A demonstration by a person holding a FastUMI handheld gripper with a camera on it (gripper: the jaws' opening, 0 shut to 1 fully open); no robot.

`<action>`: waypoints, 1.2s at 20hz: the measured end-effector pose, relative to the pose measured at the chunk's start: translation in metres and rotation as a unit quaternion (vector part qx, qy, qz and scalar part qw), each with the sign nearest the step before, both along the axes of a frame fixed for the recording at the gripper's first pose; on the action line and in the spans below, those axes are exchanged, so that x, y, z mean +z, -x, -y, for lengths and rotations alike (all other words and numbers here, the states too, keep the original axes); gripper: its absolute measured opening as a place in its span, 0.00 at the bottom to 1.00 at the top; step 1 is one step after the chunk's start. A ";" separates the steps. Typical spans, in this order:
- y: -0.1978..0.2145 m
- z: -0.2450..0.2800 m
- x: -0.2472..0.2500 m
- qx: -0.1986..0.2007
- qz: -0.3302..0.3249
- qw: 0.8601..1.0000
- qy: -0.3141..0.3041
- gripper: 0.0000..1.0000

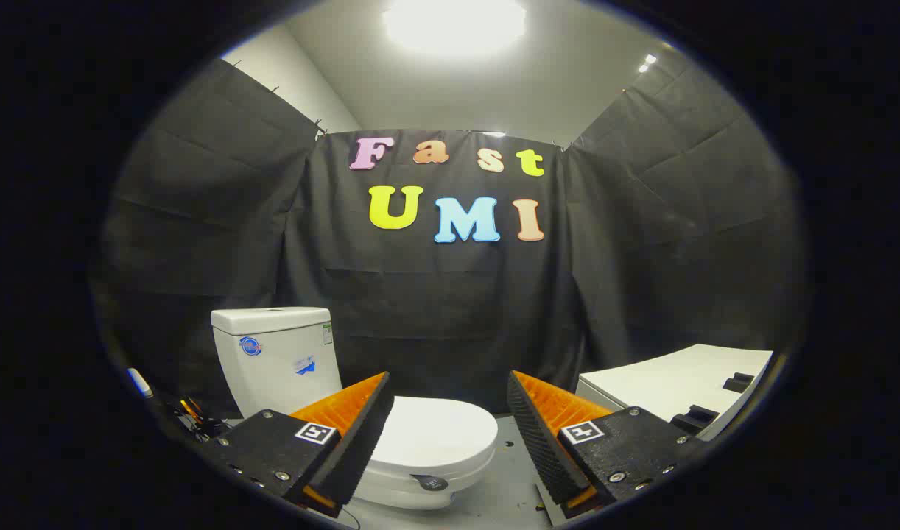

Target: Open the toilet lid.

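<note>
Spread wide, the claw (447, 390) hangs above the closed toilet lid (435, 439), touching nothing.

tool-mounted fisheye looks forward, low, near toilet (420, 442).

toilet (420, 449) stands on the floor (505, 489), left of centre, lid (435, 438) down on the bowl, tank (277, 353) behind it against the far wall. gripper (447, 430) fingers spread wide above the lid, touching nothing. flat cabinet (663, 383) lies to the right.

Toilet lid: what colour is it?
White, seen in the gripper view: the closed toilet lid lies just beyond the open fingers.
</note>
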State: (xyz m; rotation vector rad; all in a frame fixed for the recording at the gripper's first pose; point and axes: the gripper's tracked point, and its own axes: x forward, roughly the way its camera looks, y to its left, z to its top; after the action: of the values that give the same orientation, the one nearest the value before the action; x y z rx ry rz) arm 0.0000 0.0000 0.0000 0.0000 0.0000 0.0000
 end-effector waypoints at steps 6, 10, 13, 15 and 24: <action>0.000 -0.002 -0.002 0.002 0.000 1.000 0.000 0.95; -0.001 -0.005 -0.004 0.011 -0.003 1.000 -0.003 0.95; -0.001 -0.009 -0.004 0.019 -0.001 1.000 -0.013 0.95; -0.001 -0.008 -0.005 0.019 0.000 1.000 -0.016 0.95; -0.009 -0.003 -0.018 0.005 -0.001 0.999 -0.033 0.95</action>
State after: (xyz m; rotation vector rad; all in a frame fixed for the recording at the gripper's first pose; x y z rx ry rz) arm 0.0095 0.0029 -0.0183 0.0669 0.0027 0.0110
